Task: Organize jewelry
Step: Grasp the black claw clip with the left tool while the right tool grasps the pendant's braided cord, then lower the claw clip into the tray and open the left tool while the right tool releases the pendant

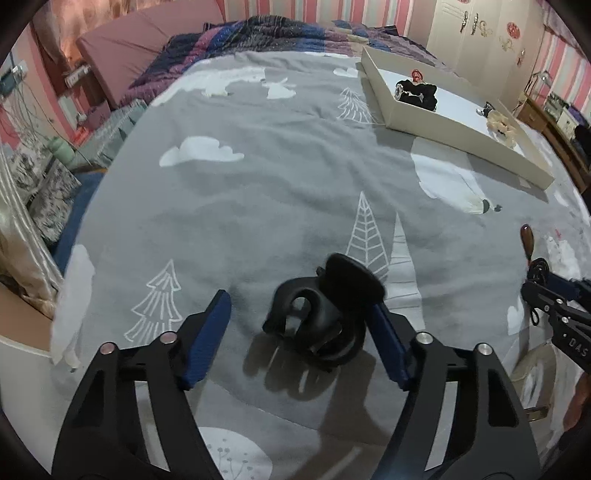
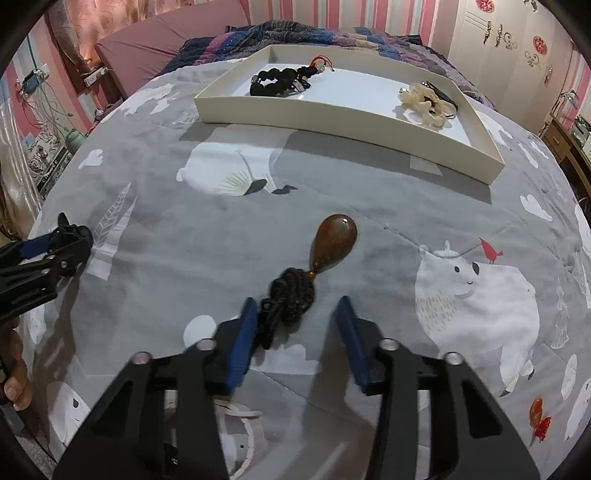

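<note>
A black claw hair clip (image 1: pixel 317 317) lies on the grey printed bedspread (image 1: pixel 258 206) between the jaws of my left gripper (image 1: pixel 299 301). The right pad (image 1: pixel 388 343) sits against the clip and the left pad stands clear, so the jaws are open. In the right wrist view a brown teardrop pendant (image 2: pixel 334 240) lies on its knotted black cord (image 2: pixel 291 295). My right gripper (image 2: pixel 297 301) straddles the knot, open, with the cord beside its left pad (image 2: pixel 242 339) and a gap on the right.
A shallow white tray (image 2: pixel 347 122) stands further up the bed, holding a black beaded piece (image 2: pixel 277 81) and a cream flower scrunchie (image 2: pixel 424 101). A small orange and red charm (image 2: pixel 537 417) lies at the lower right. A striped blanket (image 2: pixel 314 33) is bunched behind the tray.
</note>
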Demonstrator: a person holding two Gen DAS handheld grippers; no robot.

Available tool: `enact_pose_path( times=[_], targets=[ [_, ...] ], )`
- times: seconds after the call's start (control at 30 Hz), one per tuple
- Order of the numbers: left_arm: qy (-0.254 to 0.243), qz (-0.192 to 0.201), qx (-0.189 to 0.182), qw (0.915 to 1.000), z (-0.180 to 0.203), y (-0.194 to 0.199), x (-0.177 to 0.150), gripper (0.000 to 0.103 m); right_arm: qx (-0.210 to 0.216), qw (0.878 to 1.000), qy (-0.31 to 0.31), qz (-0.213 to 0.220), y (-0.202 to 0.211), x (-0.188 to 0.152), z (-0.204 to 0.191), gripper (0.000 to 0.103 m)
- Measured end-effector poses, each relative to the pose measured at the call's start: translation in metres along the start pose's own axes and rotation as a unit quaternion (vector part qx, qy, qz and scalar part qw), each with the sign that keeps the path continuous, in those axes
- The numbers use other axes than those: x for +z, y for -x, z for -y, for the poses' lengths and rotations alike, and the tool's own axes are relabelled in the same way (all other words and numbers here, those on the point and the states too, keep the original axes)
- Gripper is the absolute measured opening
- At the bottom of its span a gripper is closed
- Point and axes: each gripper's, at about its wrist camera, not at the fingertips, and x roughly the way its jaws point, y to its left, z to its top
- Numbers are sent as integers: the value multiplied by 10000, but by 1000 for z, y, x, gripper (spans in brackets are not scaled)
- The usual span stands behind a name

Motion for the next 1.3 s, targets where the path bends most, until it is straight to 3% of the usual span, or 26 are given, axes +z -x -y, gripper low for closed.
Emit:
enact_pose_path(
  times=[0.07, 0.13, 0.43, 0.73, 1.0, 1.17, 1.3],
  targets=[
    [-20, 45, -40, 10000, 0, 2, -1, 59, 37, 10000, 12, 14, 1, 0, 0, 23],
    [-22, 38, -69, 10000, 2, 4, -1, 47, 40, 10000, 65, 35, 1, 0, -2, 20],
    [33, 65, 6, 10000, 8, 9, 5, 46, 201, 9997, -12, 125, 3, 3, 15, 13],
    [129, 230, -219, 9994, 36, 23, 45, 46, 297, 9980, -256, 486, 26, 29, 51, 13],
    [-210, 486, -447, 9976, 98, 30, 104, 46, 196, 9947, -385, 932, 46, 76, 91, 13],
    [-361, 605, -527, 9961, 137, 15, 150, 46, 197, 9926, -551, 1064, 46, 118, 120, 13],
    [-410, 430, -681, 9959, 163, -12, 186, 46, 99, 9920, -671, 1068, 28, 152, 141, 13]
  ],
)
